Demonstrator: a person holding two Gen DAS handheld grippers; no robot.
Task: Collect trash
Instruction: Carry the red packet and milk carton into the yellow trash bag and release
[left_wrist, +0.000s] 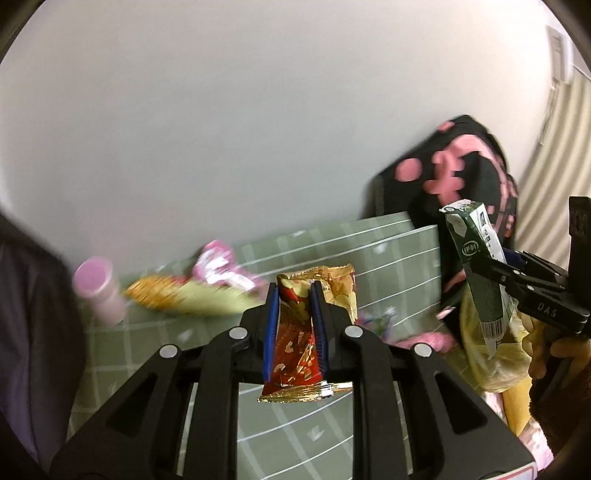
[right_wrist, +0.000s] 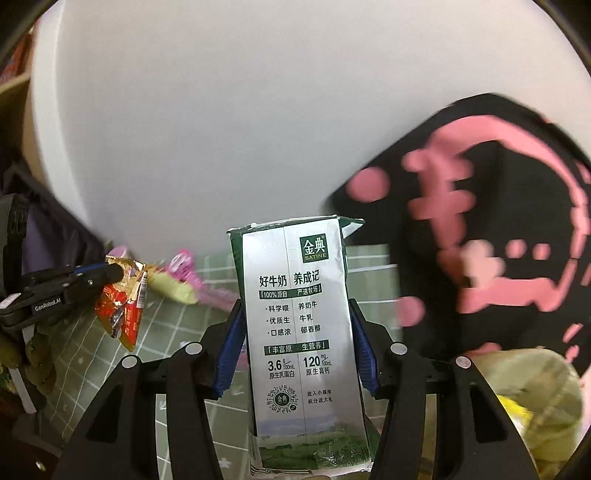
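Pinching a red and gold snack wrapper (left_wrist: 306, 332) between its blue pads, the left tool (left_wrist: 293, 295) sits at lower centre of the left wrist view, jaws pressed close on the crinkled foil; the wrapper stands upright, its sealed end hanging below the pads. In the right wrist view the right tool (right_wrist: 295, 332) clamps a green and silver milk carton (right_wrist: 299, 332) by its two narrow sides, jaws spread wide around it; the carton stands upright at centre frame. Beyond both lies a green checked cloth (left_wrist: 369, 251); on it at middle left rest a blurred pink bottle (left_wrist: 98, 288), a gold and green packet (left_wrist: 177, 295) and a pink wrapper (left_wrist: 218, 266); a black bag with pink print (right_wrist: 480, 229) stands at right, a yellow plastic bag (left_wrist: 495, 354) below it.
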